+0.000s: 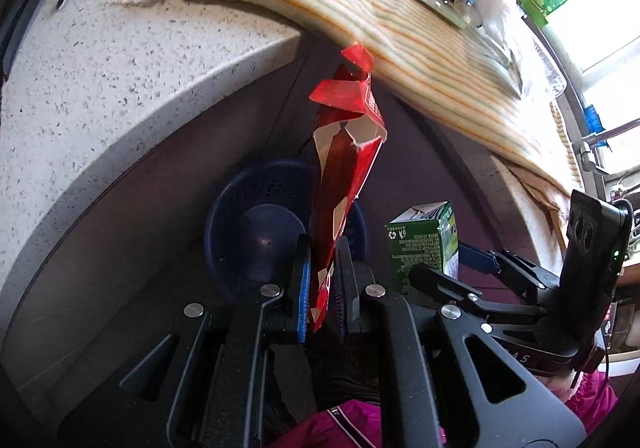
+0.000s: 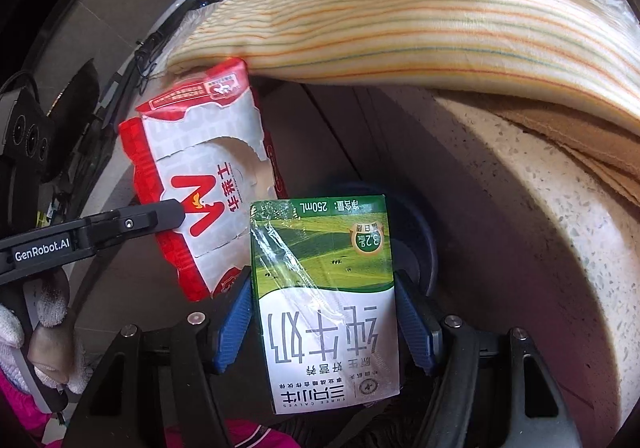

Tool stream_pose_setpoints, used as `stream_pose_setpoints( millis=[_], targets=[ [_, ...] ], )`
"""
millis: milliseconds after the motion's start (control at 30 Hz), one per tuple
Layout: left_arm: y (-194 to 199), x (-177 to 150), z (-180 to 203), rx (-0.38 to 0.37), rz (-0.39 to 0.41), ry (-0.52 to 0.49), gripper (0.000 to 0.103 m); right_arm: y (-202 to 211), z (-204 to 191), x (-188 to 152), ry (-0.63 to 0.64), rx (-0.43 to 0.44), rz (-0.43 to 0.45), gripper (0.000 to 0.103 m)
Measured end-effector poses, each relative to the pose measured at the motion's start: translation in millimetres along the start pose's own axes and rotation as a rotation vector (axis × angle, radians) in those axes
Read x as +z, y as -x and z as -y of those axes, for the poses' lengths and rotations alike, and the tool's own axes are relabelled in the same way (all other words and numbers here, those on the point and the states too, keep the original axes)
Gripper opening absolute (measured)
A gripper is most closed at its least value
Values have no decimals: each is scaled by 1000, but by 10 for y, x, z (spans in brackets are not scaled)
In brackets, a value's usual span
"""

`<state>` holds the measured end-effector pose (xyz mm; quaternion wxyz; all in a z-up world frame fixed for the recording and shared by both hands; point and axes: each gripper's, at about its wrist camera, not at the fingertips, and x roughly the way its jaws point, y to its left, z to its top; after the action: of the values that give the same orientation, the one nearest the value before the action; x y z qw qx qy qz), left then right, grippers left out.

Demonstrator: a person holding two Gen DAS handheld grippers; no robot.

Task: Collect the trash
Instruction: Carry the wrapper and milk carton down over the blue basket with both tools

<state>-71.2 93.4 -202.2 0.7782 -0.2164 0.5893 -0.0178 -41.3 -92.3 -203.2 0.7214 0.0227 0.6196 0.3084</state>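
Red and white crumpled paper snack wrapper [image 1: 344,168] is clamped between the fingers of the left gripper [image 1: 323,280], its long axis running straight out along them, while the green and white milk carton [image 2: 324,300] is clamped upright in the right gripper [image 2: 324,328], just to the right of the wrapper. Beyond both loads, below the speckled stone counter [image 1: 100,88] draped with a striped cloth [image 1: 420,36], a dark blue perforated plastic basket [image 1: 256,224] is seen, lying almost directly ahead of the left gripper, which is judged the nearer, so that release there appears to be called for next
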Motion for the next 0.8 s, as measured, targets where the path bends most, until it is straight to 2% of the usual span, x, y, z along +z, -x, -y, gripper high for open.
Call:
stream_pose_setpoints(
  millis=[567, 800],
  targets=[
    [-474, -101, -207, 59, -60, 33, 8, -321, 70, -16, 18, -55, -42, 69],
    [-691, -97, -133, 87, -90, 28, 8, -478, -5, 18, 24, -72, -59, 69]
  ],
)
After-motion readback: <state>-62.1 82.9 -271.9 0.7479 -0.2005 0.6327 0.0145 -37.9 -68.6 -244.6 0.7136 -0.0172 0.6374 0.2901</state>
